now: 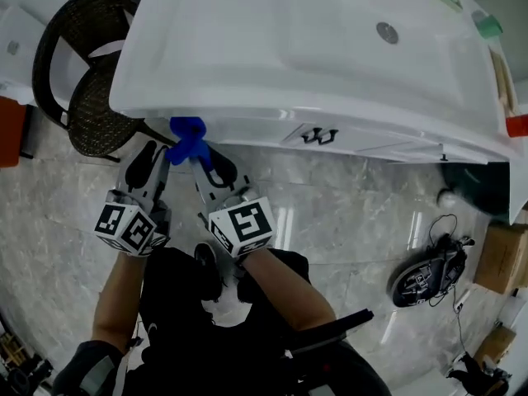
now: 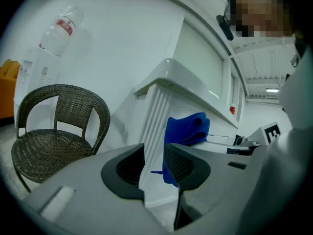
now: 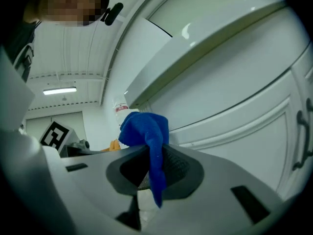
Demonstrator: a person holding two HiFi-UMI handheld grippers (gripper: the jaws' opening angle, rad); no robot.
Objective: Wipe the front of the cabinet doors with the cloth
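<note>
The left gripper (image 1: 151, 165) is empty, its jaws narrowly apart, below the white counter's (image 1: 206, 56) left corner. The right gripper (image 1: 213, 170) pinches the bunched blue cloth (image 1: 187, 139) there. The white panelled cabinet doors (image 3: 244, 131) stretch rightward from the cloth.

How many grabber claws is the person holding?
2. The left gripper is open by the corner of the cabinet; the right gripper, beside it, pinches the blue cloth. None seem hidden.
</note>
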